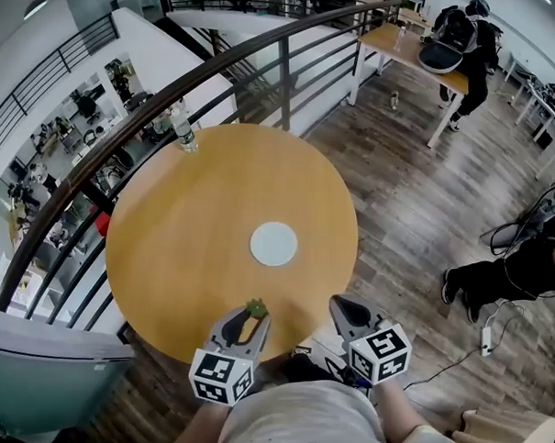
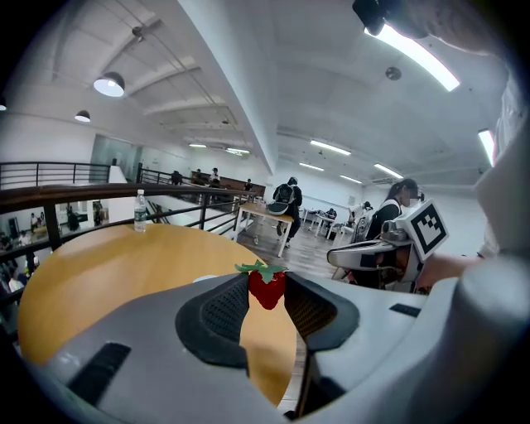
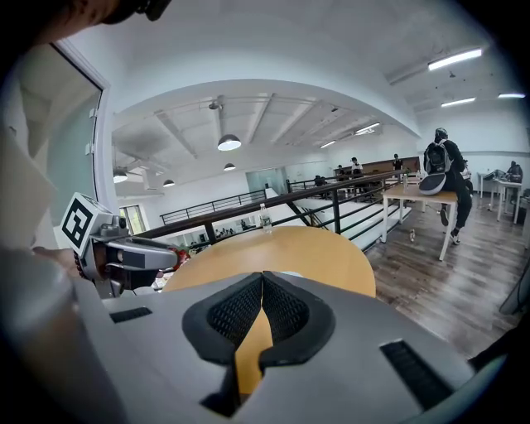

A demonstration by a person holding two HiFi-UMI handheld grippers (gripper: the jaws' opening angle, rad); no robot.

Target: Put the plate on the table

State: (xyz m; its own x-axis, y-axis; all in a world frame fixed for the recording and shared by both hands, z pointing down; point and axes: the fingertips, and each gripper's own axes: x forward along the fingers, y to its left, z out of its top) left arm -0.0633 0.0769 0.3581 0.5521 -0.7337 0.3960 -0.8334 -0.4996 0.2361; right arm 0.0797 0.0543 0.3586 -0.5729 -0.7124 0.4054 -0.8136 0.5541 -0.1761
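Observation:
A white plate (image 1: 274,244) lies flat near the middle of the round wooden table (image 1: 177,230). My left gripper (image 1: 254,311) hovers over the table's near edge, shut on a small red strawberry (image 1: 256,308) with green leaves. In the left gripper view the strawberry (image 2: 267,288) sits pinched between the dark pads at the tips, and a sliver of the plate (image 2: 203,279) shows beyond the left jaw. My right gripper (image 1: 345,307) is at the near edge too, to the right, with its jaws shut and nothing between them (image 3: 262,277). Both grippers are short of the plate.
A clear water bottle (image 1: 185,133) stands at the table's far edge next to a curved dark railing (image 1: 252,52). Wooden floor lies to the right, with a person's legs (image 1: 500,275) and cables there. Another table (image 1: 408,50) stands far back.

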